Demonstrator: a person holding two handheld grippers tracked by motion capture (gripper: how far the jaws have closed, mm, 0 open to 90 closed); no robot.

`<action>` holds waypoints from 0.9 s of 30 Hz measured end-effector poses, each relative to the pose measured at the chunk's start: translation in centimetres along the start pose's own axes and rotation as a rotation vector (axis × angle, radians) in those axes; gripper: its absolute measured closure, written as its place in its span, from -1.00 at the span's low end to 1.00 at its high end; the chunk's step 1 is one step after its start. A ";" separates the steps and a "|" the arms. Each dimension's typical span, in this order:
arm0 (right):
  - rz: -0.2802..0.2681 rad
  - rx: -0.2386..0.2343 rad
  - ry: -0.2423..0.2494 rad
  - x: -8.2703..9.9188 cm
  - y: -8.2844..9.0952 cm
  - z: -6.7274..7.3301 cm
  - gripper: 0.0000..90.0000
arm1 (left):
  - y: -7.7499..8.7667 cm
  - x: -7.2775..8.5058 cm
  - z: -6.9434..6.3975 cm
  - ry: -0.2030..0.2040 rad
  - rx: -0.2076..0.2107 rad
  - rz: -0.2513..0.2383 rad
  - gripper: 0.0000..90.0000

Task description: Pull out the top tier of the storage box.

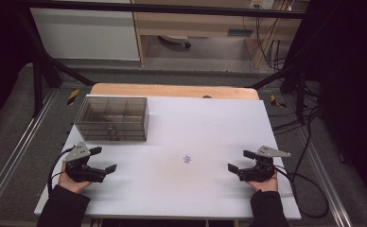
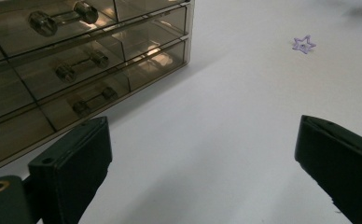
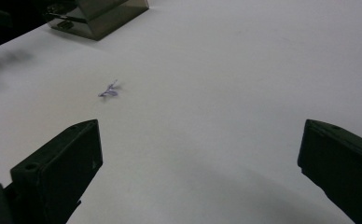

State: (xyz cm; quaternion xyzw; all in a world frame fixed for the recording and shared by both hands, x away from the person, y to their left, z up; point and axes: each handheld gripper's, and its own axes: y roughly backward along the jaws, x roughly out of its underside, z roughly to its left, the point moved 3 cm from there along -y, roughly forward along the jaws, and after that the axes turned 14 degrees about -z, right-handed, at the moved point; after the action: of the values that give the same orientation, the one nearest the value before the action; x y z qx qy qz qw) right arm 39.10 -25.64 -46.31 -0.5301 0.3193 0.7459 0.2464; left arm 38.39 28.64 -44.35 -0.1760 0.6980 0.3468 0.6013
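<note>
Both grippers — left gripper (image 1: 103, 160), right gripper (image 1: 238, 161) — jaws wide, empty; purple star (image 1: 187, 159) flat between them.

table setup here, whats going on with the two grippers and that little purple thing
A person holds a two-jaw gripper in each hand over a white table. The left gripper and the right gripper both have their jaws wide open and hold nothing. A small purple star lies flat on the table between them, untouched. A clear smoky drawer box sits at the far left with its drawers closed.
</note>
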 end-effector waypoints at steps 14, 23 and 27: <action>0.006 0.005 0.000 0.0 0.0 0.0 -0.99 | 0.6 -0.4 0.1 -0.058 -0.010 0.016 -0.91; 0.009 0.005 0.004 0.1 -0.1 0.0 -0.99 | 0.9 -0.8 0.3 -0.106 -0.023 0.021 -0.91; 0.009 0.006 0.005 0.1 -0.1 0.0 -0.99 | 1.0 -1.1 0.3 -0.145 -0.028 0.032 -0.91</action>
State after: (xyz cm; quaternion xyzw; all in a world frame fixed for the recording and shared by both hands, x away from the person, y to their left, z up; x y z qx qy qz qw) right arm 39.12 -25.57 -46.40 -0.5299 0.3246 0.7446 0.2439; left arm 38.20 29.36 -43.02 -0.1479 0.6504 0.3780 0.6421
